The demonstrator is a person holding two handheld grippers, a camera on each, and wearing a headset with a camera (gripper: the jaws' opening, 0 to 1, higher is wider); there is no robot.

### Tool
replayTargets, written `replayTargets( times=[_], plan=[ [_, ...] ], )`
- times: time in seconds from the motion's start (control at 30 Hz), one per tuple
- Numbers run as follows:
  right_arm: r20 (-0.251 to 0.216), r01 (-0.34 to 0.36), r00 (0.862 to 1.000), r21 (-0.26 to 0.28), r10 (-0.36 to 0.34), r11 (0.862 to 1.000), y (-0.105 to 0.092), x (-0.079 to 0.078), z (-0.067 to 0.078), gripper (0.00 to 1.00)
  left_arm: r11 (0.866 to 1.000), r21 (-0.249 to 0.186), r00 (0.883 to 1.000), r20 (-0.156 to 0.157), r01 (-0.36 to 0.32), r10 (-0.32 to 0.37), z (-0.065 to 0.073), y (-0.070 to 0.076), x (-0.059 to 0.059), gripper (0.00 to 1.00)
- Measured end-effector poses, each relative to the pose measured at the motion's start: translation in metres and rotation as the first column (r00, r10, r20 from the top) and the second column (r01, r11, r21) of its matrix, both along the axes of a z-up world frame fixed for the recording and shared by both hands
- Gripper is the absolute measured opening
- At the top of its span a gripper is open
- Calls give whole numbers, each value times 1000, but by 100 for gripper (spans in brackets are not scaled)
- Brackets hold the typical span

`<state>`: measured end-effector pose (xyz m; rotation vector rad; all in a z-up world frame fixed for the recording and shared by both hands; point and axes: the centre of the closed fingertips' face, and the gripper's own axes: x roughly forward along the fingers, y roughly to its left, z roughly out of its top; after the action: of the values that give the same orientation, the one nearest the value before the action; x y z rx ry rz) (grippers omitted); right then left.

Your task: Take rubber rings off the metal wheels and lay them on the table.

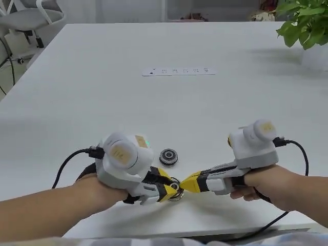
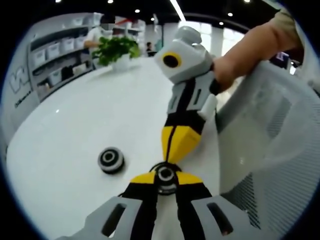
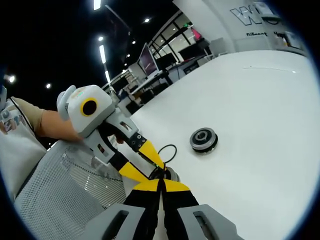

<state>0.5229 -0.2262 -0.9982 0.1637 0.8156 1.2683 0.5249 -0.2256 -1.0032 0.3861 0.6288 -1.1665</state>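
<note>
Left gripper [image 2: 166, 179]: jaws nearly together, clamped on a small metal wheel [image 2: 166, 175] from both sides, low over the near edge of the counter [image 1: 154, 102]. Right gripper [image 3: 160, 186]: jaws together, yellow tips pressed tight, meeting the left one tip to tip at the wheel. It looks pinched on the rubber ring [image 3: 167, 149], a thin black loop standing off the wheel just past the tips; the exact grip point is hidden by the jaws.

Second wheel [image 1: 168, 156], black ring still on, lies flat on the counter just beyond the two grippers, touching neither.

Head view: both hands low at the near edge, cables trailing off each gripper. White power strip [image 1: 178, 71] mid-counter, well apart from the work. Plant [image 1: 302, 23] at the far right corner, office chair [image 1: 31, 18] at the far left.

Left gripper view: held wheel seen face-on between its own yellow tips, right gripper coming down onto its top edge. Grey mesh chair back [image 2: 270, 150] at right. The loop is not clear here.

Right gripper view: the loop shows plainly, and the left gripper comes in from the left.
</note>
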Motion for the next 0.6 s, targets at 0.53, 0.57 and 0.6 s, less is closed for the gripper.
replayTargets(
  times=[0.53,0.57,0.6],
  plan=[
    [15,22,1000,29,-23,999,2,2,13,0,999,-40,1000,-6,13,-13,23,4,-2,22],
    [18,21,1000,29,-22,999,3,1,14,0,999,-46,1000,-4,11,-12,25,5,-2,23],
    [21,19,1000,31,-20,999,3,1,16,0,998,-54,1000,-5,9,-9,28,6,-2,24]
  ],
)
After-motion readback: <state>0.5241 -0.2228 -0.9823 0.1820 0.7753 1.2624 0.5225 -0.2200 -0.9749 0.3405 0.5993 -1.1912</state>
